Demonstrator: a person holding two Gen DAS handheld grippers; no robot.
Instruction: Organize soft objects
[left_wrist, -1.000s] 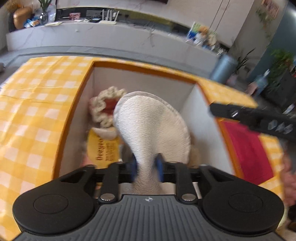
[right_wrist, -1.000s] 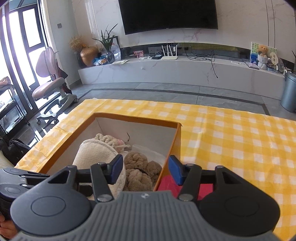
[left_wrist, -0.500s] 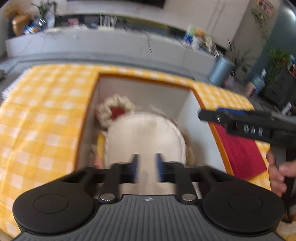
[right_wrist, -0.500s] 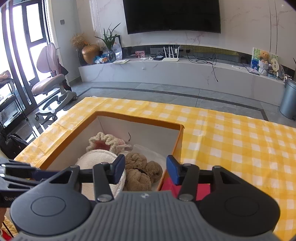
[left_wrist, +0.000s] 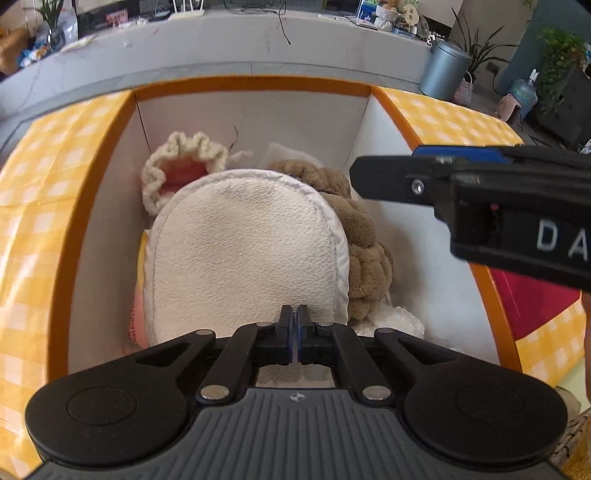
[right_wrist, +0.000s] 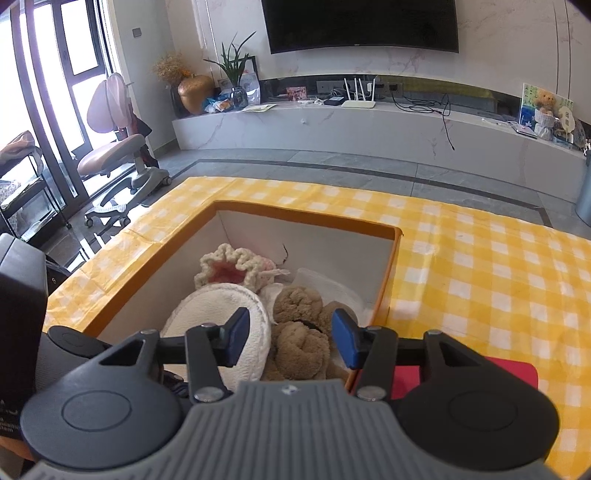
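Note:
An orange-rimmed box (left_wrist: 258, 83) with white walls holds the soft things. A white fleecy slipper (left_wrist: 243, 251) lies sole-up on top of the pile. Beside it are a brown plush toy (left_wrist: 365, 251) and a cream crochet pouch (left_wrist: 181, 173) with a pink inside. My left gripper (left_wrist: 294, 325) hangs over the slipper's near end, shut, with nothing between its pads. My right gripper (right_wrist: 290, 339) stands open above the box's near right part. Below it lie the slipper (right_wrist: 218, 317) and the plush toy (right_wrist: 299, 332), neither touched. One right finger (left_wrist: 399, 179) reaches over the box wall.
The box (right_wrist: 303, 212) sits on a yellow checked tablecloth (right_wrist: 480, 277). A flat red item (right_wrist: 509, 373) lies just right of the box. Clear plastic wrap (left_wrist: 402, 321) and a pink packet (left_wrist: 135, 317) lie under the toys. A hand (left_wrist: 586, 332) shows at the right edge.
My left gripper held the slipper upright a second ago, let it drop flat into the box, then shut empty and moved over it. The right gripper barely moved.

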